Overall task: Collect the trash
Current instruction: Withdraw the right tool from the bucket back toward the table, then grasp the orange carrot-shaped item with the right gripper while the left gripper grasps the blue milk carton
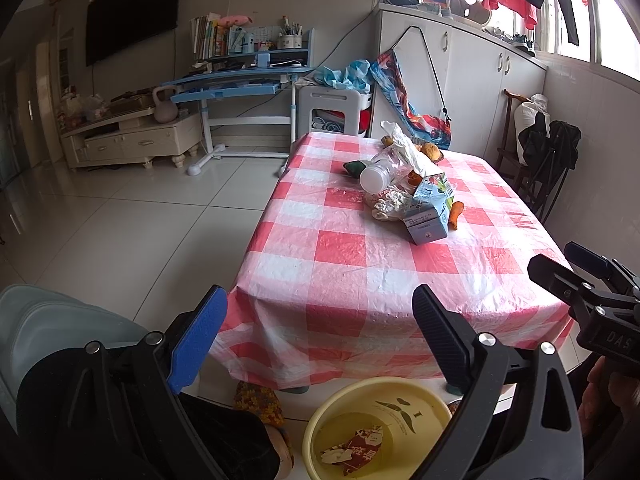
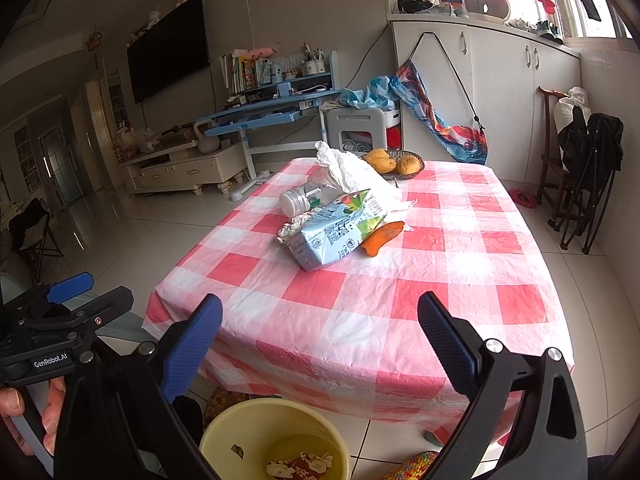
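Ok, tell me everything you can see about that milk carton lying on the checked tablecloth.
The milk carton is a light blue printed box, cardboard by the look of it, with green and red artwork near its gabled top and small print on its sides. It lies tipped over, slightly dented, in the trash pile on the table. An orange peel touches one side, crumpled foil the other; a plastic bottle lies just behind.
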The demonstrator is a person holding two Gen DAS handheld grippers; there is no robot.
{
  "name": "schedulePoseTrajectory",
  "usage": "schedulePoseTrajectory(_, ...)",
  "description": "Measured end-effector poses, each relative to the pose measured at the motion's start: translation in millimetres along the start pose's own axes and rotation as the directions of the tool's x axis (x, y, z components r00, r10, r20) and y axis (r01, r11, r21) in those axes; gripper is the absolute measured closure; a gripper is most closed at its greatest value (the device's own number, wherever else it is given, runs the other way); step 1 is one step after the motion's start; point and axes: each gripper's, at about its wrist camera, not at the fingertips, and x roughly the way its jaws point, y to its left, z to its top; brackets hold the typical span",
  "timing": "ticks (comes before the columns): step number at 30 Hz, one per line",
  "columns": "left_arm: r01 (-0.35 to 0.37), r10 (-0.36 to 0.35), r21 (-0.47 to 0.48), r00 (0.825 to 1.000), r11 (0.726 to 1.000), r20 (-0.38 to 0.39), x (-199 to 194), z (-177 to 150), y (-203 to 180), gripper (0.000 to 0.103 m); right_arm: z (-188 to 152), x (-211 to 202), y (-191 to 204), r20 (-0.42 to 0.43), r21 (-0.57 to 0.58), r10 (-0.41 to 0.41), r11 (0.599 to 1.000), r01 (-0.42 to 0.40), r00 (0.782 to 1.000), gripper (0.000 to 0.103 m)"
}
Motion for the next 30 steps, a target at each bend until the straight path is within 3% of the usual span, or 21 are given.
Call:
schedulePoseTrajectory(19,0.003,-0.003,-0.001,1.000,1.000,-0.001,-1,0,-1,0.013,4,7,-17,-0.012,0.065,-0.049,0.997,0.050,0.999,0.009)
schedulePoseTrajectory(27,0.025,-0.025,-0.001,1.000,1.000,-0.001,-4,1,-10,0.013,34,59,-45,-0.109,0.087,-0.139,0.985,0.149,0.984,0.010)
schedulePoseTrajectory(30,0.035,-0.035,-0.014,0.999,0.999,-0.002,-4,2,-9,0.013,41,85,-53,-0.166,0.087,-0.141,0.984,0.157,0.976,0.021)
